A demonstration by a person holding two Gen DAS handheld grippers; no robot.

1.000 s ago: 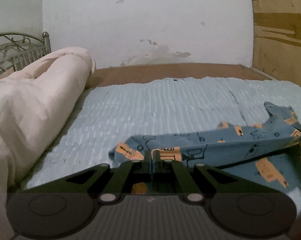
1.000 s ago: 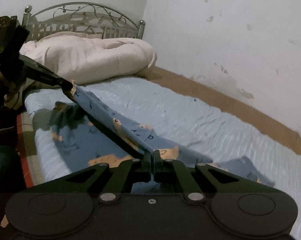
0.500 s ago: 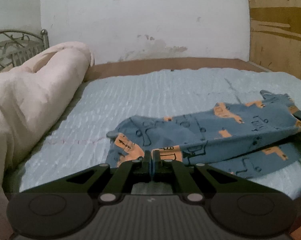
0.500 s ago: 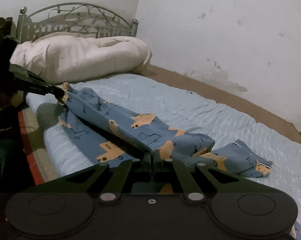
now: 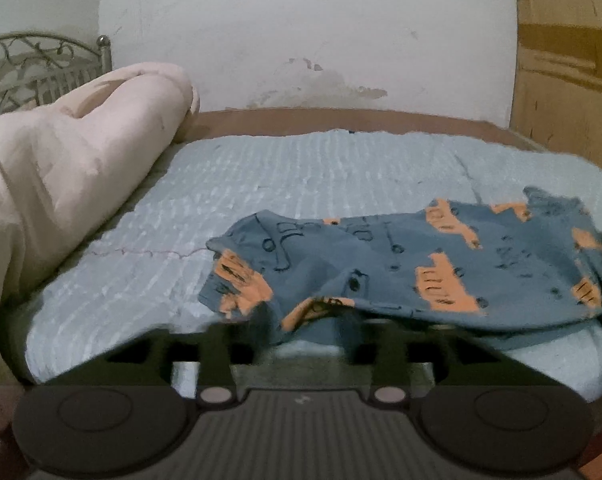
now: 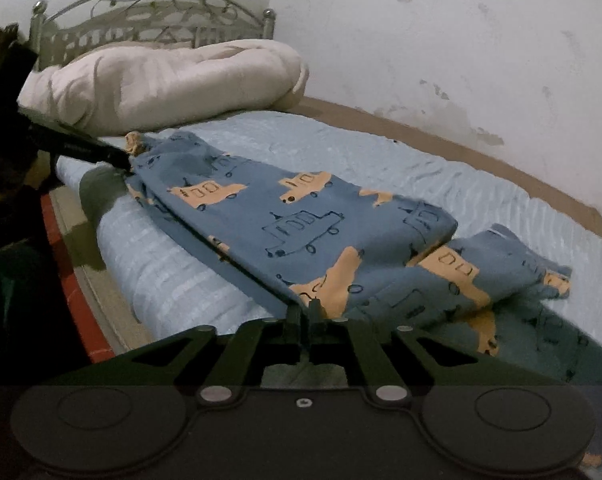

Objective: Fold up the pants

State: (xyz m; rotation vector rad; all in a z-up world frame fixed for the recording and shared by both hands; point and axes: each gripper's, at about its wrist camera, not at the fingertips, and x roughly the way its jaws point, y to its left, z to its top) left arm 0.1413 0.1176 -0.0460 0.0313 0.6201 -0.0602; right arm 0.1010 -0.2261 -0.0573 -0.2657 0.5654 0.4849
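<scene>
The blue pants [image 5: 401, 264] with orange truck prints lie on the light blue bed cover [image 5: 285, 184], folded lengthwise. My left gripper [image 5: 301, 332] has its fingers spread apart at the pants' near edge, with cloth draped between them. In the right wrist view the pants [image 6: 301, 216] stretch from the left gripper [image 6: 121, 156] at the far end to my right gripper [image 6: 307, 312], which is shut on the near edge of the cloth.
A rolled cream duvet [image 5: 69, 168] lies at the head of the bed by the metal headboard [image 6: 153, 20]. A white wall runs along the far side. A wooden board [image 5: 565, 80] stands at the right. The bed's front edge [image 6: 113, 280] is near.
Both grippers have lowered the pants from a taut, raised line onto the bed. The left gripper's fingers have spread apart; the right stays shut on the cloth.
</scene>
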